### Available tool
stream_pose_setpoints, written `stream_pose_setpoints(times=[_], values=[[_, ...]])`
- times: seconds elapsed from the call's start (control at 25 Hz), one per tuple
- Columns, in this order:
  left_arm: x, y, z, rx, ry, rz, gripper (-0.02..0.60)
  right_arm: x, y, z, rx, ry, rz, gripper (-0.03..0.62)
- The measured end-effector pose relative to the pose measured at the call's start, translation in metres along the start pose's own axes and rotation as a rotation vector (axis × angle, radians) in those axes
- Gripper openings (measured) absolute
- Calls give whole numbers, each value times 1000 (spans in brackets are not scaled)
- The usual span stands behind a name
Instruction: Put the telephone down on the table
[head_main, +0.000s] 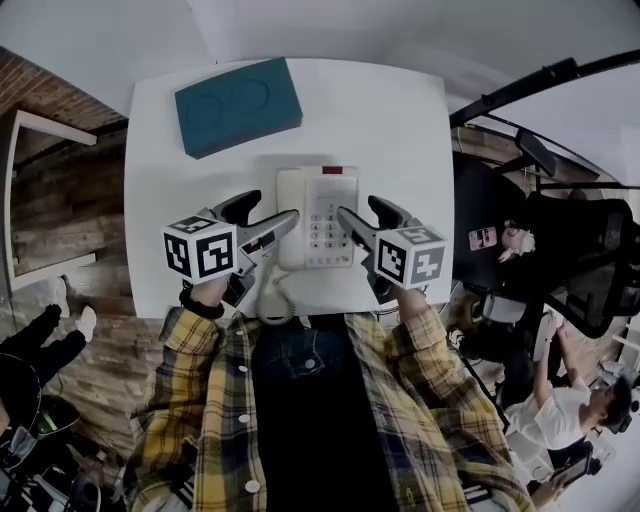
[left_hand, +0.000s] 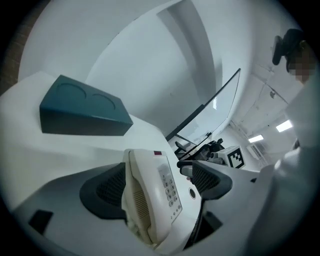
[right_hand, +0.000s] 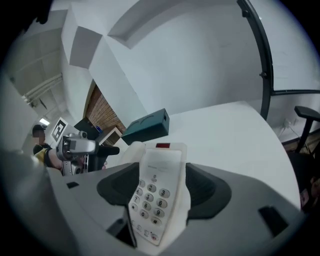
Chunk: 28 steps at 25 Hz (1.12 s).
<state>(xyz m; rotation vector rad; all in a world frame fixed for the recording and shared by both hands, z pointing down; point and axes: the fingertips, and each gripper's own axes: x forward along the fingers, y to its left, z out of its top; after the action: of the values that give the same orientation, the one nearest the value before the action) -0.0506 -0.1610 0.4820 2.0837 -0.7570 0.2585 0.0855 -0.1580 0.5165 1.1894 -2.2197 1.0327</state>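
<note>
Straddling the telephone's (head_main: 318, 215) left side, the left gripper (left_hand: 161, 186) is standing open. The right gripper (right_hand: 161, 189) is clamping its near end over the table (head_main: 400, 130).

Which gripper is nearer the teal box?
Left. The left gripper is at the left edge of the telephone, on the side of the teal box; the right gripper is at the right edge, farther off.

- Cream telephone (left_hand: 150, 200) at lower centre, standing edge-on between the left gripper (left_hand: 157, 187) fingers (left_hand: 102, 192), keypad turned to the right.
- Left finger against the handset side; narrow gap before the right finger.
- Teal box (left_hand: 82, 107) on the white bench (left_hand: 45, 155), upper left.
- Marker cube (left_hand: 235, 157) right of centre.
</note>
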Motion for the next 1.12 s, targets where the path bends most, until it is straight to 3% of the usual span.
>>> stream_pose_setpoints(times=[0.4, 0.68, 0.72, 0.84, 1.04, 1.12], values=[[-23, -60, 64, 307, -137, 25, 428, -35, 61, 78, -165, -196, 122, 301], [-47, -105, 107, 438, -285, 15, 426, -65, 102, 126, -332, -341, 137, 296], [-50, -111, 113, 464, -305, 19, 426, -70, 107, 134, -356, -367, 136, 290], [-59, -125, 127, 538, -349, 41, 426, -86, 121, 154, -410, -443, 126, 182], [-73, -145, 147, 607, -426, 57, 409, -107, 143, 174, -476, -530, 156, 155], [-77, -150, 150, 628, -448, 72, 351, -113, 150, 175, -488, -542, 175, 147]])
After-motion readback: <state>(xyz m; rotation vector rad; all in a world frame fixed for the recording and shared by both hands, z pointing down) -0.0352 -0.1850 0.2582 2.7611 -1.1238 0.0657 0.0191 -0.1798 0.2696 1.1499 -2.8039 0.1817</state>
